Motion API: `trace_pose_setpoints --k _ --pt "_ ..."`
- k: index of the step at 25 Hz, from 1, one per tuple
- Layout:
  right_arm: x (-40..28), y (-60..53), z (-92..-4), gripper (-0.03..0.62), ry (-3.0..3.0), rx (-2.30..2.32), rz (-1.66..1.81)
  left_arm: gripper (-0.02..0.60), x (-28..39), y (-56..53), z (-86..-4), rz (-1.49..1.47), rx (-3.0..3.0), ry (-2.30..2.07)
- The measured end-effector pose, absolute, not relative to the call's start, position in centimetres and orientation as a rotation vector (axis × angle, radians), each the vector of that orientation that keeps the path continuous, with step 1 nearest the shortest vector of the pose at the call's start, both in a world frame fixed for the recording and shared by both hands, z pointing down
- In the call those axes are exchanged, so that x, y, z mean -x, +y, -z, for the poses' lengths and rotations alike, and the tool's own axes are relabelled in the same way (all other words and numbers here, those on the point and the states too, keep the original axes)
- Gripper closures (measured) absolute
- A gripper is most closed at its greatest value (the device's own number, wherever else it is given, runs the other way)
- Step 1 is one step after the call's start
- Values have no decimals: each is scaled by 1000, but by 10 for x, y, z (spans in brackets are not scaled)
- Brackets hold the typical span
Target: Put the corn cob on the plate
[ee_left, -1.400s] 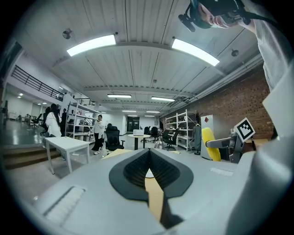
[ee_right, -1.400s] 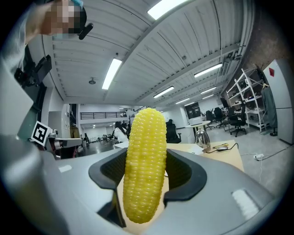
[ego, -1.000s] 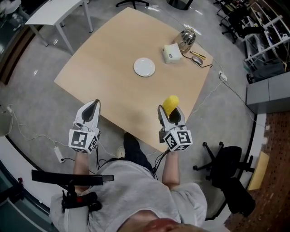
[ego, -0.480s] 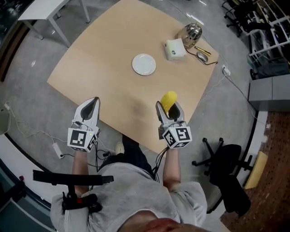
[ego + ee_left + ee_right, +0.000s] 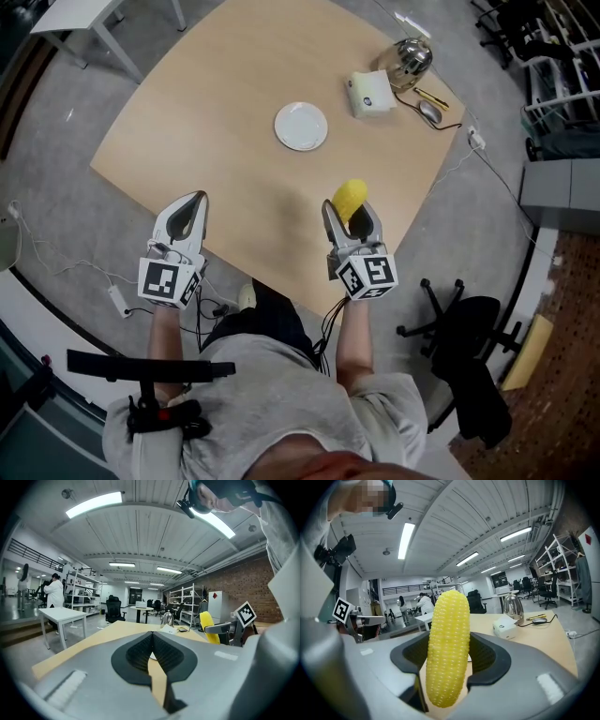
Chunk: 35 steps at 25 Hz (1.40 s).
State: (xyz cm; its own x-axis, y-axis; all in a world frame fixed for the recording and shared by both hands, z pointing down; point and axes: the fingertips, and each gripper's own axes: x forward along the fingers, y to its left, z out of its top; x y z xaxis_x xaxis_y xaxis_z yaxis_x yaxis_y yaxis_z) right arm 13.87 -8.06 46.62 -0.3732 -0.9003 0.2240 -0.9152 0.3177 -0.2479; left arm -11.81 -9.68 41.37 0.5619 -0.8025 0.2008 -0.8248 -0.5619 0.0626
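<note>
The pick-up is done: the right gripper has its jaws closed on the corn, which stands upright between them, its top poking well above the jaw tips. It hangs over the near edge of the table, toward the right corner.

The plate lies bare around the middle of the table, well apart from the corn and ahead of it, a little to the left.

The left gripper hovers by the near edge on the left side, jaws pressed together with nothing between them; it seems to have no part in this.

What is left, as I judge it: carry the corn forward over the plate, lower it, and let go.
</note>
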Motion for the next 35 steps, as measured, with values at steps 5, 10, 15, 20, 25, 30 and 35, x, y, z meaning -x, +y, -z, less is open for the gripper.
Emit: trace_pose_setpoints --k 5,10,15,20,25,30,35 --pt "-142 -91 -476 338 -2504 -1724 -541 561 113 -106 -421 -229 -2630 -1382" --pt "-144 -103 -484 338 -2492 -1717 -554 561 110 -115 -427 -246 -2623 -1377" --pt "-147 -117 -490 336 -2493 -1706 -568 561 104 -126 -431 -263 -2624 -1382" --pt "-149 -129 -500 338 -2486 -1688 -588 561 98 -135 -438 -273 -2613 -1374" --pt "-152 -145 -513 338 -2476 -1671 -606 561 92 -147 -446 -278 -2601 -1368" --pt "-150 -159 -525 338 -2463 -1657 -615 561 91 -153 -451 -289 -2587 -1364" --pt "-146 -170 -534 338 -2451 -1640 -626 561 90 -155 -460 -290 -2579 -1352"
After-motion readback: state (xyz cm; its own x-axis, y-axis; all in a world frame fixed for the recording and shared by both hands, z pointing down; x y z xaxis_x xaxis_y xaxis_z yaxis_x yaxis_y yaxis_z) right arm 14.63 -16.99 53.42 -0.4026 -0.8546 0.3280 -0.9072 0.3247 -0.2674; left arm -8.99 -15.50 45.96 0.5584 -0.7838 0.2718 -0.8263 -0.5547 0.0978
